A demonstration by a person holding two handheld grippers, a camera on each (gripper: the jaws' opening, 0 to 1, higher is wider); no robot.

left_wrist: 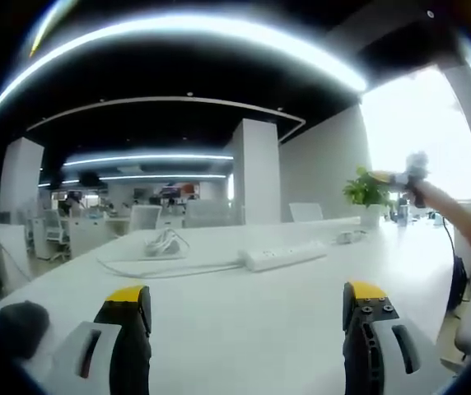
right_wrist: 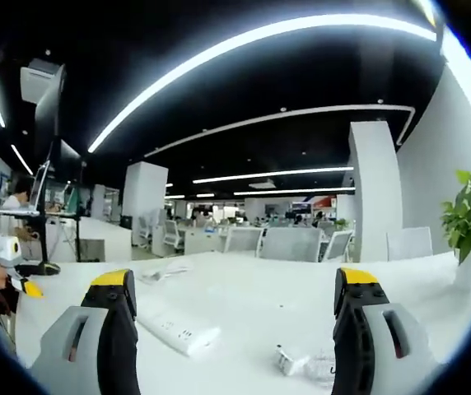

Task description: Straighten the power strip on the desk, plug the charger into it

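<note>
White power strip (left_wrist: 283, 256) lies askew on the desk (left_wrist: 244, 321); both tools' jaws apart, empty.

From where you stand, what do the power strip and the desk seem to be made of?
The power strip looks like white moulded plastic, smooth with a slight sheen and rounded edges. The desk looks like a matte white laminate or painted board, flat and evenly pale; its core cannot be told.

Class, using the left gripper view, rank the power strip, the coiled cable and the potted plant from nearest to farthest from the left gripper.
1. Power strip, mid-desk, just right of centre.
2. Coiled cable, a little behind it, to the left.
3. Potted plant, at the desk's far right end.
</note>
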